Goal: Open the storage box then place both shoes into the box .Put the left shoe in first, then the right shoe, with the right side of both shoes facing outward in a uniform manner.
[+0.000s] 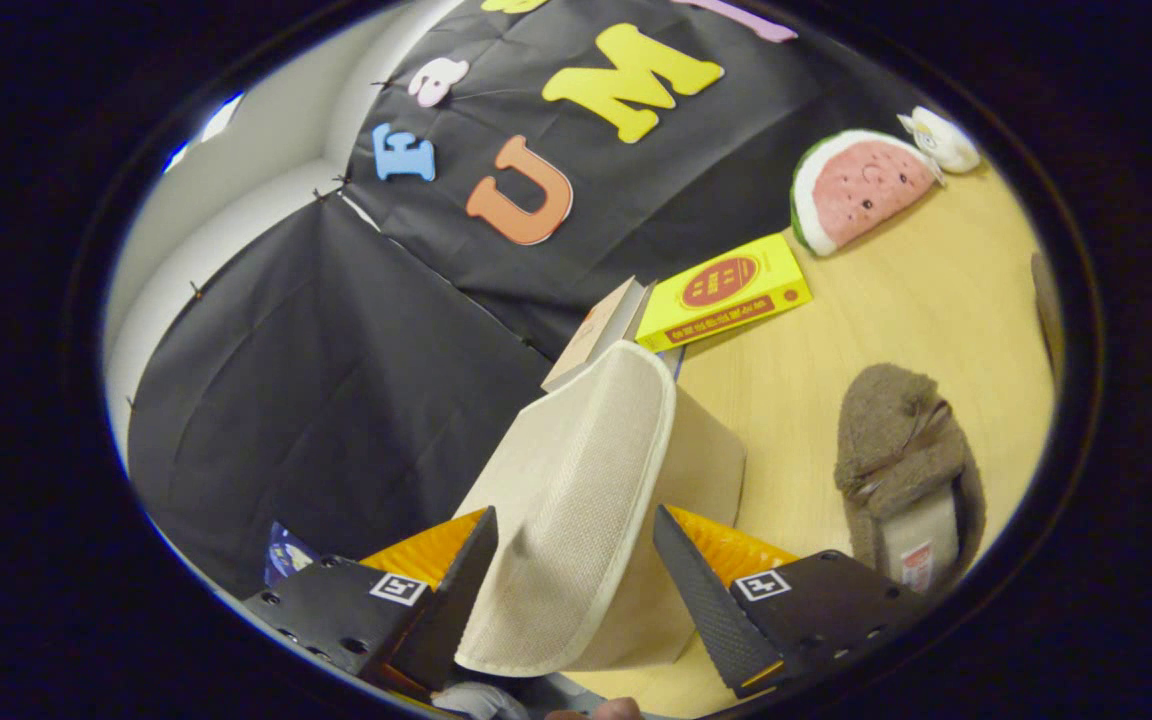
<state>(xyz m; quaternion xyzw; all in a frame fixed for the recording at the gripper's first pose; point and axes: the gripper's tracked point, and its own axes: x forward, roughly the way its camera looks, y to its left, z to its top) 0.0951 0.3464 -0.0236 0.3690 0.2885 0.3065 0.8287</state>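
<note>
The hand-held gripper (pixel 571 590) stands wide, its two dark fingers (pixel 461 590) flanking the raised cream lid (pixel 576 480) of the storage box (pixel 706 460) without clearly pressing it; whether either pad touches the fabric cannot be told. The lid tilts up and back toward 11 o'clock, likely being swung clear so the box mouth is free for the shoes. The opening step looks under way, with no shoe yet packed, as far as can be seen.

One fuzzy brown shoe (pixel 901 465) lies on the wooden bench (pixel 936 300) at 3 o'clock of the box, sole label showing at its near end; a second shoe cannot be made out, though a brownish edge (pixel 1044 310) at far 2 o'clock may belong to it.

Beyond the box, at 12 to 1 o'clock, lie one yellow book (pixel 726 290) and one paler book (pixel 601 330) leaning beside it. Further off rest one watermelon plush (pixel 856 190) and one small white toy (pixel 944 140), set apart as bystanders.
</note>
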